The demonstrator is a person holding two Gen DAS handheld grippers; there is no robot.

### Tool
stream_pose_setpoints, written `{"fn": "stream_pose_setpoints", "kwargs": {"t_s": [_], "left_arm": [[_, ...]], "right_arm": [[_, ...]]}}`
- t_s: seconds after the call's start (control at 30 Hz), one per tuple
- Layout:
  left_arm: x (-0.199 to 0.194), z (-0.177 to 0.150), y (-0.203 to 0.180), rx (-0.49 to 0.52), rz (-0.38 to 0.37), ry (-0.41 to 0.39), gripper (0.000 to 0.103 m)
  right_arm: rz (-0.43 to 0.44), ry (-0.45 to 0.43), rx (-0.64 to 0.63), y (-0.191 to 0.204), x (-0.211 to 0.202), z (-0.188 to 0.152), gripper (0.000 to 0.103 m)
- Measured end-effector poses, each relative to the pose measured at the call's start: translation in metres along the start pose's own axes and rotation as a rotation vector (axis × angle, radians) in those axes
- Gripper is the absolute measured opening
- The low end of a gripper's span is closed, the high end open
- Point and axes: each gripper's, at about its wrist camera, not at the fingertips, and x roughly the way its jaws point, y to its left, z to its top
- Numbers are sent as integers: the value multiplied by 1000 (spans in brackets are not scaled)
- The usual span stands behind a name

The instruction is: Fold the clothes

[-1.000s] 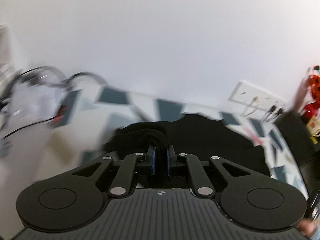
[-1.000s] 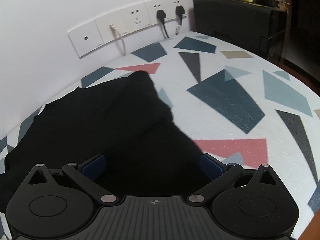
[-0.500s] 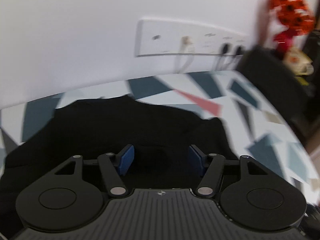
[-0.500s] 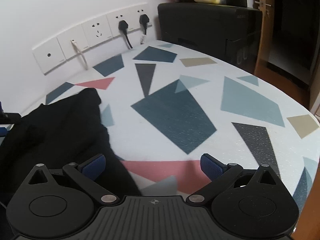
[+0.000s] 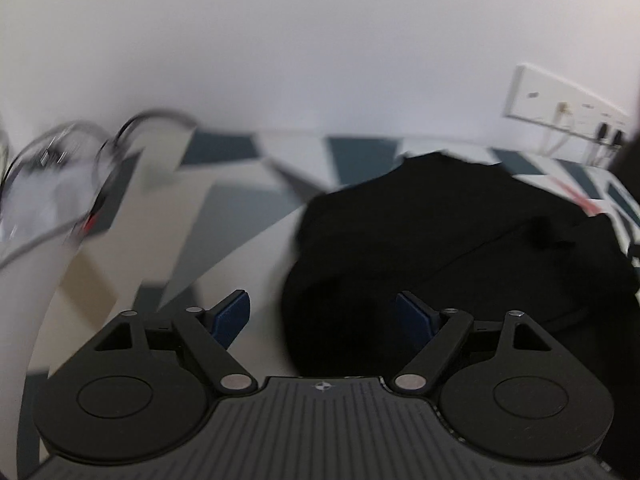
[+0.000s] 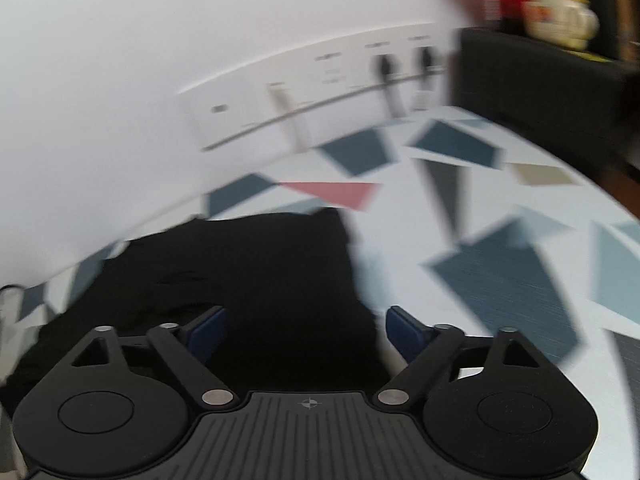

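A second ago the left gripper [image 5: 322,316] pinched the black garment [image 5: 460,248] — now it is opening, nothing pinched. The right gripper [image 6: 306,334] is closing, empty, over the crumpled cloth at lower centre.

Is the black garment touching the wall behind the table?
Apart. In the right wrist view, a strip of patterned tabletop lies between the black garment and the wall.

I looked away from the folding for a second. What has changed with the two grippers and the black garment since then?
The left gripper was shut on a bunch of the black garment; it has let go, its jaws are opening, and the cloth now lies flat on the patterned table. The right gripper, wide open before, is closing, its pads not pressing on cloth. The garment stays on the table by the wall sockets.
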Motion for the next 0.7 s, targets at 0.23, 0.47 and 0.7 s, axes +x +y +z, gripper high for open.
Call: {"fn": "stream_pose_setpoints", "kwargs": {"t_s": [0.23,0.47,0.7], "left_arm": [[9,-16,9,-53,-13,39,76],[18,-13,18,-78,-54,79,35],[14,-19,11,-10,-6,71,36]], "right_arm": [[58,43,-307,86,61,-1,81],[1,64,-307,95,81,19,8],[-137,-110,-70,15,47,67,14]]}}
